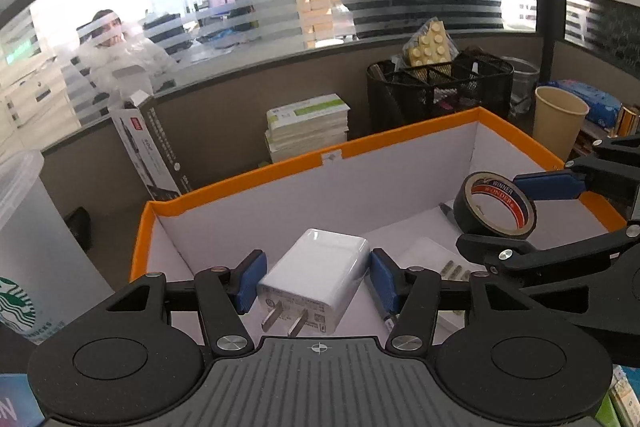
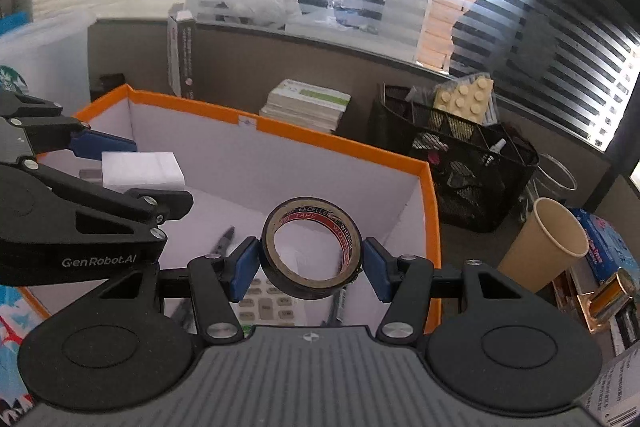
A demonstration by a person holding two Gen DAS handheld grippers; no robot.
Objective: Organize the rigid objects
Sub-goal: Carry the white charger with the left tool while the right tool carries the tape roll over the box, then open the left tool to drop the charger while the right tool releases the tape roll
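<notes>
From the left wrist: left gripper (image 1: 316, 281) clamped on the white charger (image 1: 316, 285), held above the orange-rimmed box (image 1: 256, 173); risk of landing on the small items below if dropped carelessly. From the right wrist: right gripper (image 2: 310, 267) clamped on the tape roll (image 2: 312, 247) over that box; might roll on release, or clip the neighbouring jaws.
</notes>
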